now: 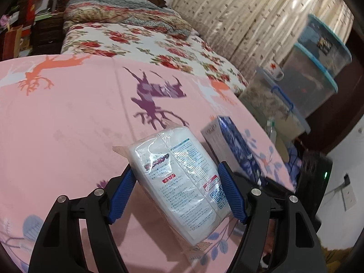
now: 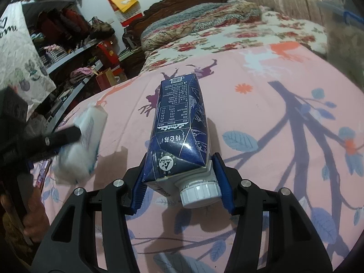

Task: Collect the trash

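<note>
A white tissue pack in clear printed wrap point(image 1: 179, 182) sits tilted between the blue pads of my left gripper point(image 1: 176, 168), which is shut on it just above the pink bedspread point(image 1: 68, 125). To its right lies a dark blue drink carton point(image 1: 236, 145). In the right wrist view the carton point(image 2: 179, 118) points away from me with its white screw cap point(image 2: 200, 193) toward the camera. My right gripper point(image 2: 180, 159) is closing on the carton's cap end, with both pads against its sides. The tissue pack point(image 2: 88, 136) shows at the left, blurred, with one black finger point(image 2: 66, 136) on it.
Beyond the pink spread lie a floral quilt point(image 1: 136, 43) and a dark wooden headboard point(image 2: 182, 0). Stacked clear storage boxes point(image 1: 318, 72) stand against the curtain point(image 1: 250, 18) on the right. Cluttered shelves point(image 2: 68, 45) line the left. A hand point(image 2: 34, 218) shows at the lower left.
</note>
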The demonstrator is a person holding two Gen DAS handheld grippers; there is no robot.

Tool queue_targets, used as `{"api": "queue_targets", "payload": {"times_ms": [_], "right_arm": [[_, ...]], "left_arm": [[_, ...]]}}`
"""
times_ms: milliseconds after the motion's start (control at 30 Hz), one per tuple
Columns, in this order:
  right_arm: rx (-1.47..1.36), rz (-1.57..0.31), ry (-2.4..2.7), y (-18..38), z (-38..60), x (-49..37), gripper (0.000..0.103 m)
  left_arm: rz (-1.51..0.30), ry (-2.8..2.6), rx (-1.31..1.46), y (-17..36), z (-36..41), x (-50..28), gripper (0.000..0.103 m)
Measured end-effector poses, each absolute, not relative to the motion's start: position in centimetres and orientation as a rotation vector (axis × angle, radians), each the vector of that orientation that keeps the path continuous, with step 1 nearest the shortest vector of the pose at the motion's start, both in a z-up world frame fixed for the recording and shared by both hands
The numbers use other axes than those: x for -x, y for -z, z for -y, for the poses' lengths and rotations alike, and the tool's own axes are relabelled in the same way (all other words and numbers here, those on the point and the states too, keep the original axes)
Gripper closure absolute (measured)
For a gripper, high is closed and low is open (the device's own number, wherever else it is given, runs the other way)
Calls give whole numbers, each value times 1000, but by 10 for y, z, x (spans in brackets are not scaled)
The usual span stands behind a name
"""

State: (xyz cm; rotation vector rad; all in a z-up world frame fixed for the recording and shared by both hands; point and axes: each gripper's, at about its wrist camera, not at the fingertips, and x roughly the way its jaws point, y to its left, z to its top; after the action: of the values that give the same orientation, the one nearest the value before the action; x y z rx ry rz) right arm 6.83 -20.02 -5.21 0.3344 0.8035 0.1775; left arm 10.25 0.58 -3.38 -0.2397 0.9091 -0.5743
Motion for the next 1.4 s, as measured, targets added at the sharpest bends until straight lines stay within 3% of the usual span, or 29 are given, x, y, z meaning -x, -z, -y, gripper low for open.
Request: {"api": "queue_targets", "payload": {"times_ms": [1400], "right_arm": [[-313, -852, -187, 66, 195, -71, 48]], "left_arm": [[-976, 587, 262, 61, -5, -106, 34]]}}
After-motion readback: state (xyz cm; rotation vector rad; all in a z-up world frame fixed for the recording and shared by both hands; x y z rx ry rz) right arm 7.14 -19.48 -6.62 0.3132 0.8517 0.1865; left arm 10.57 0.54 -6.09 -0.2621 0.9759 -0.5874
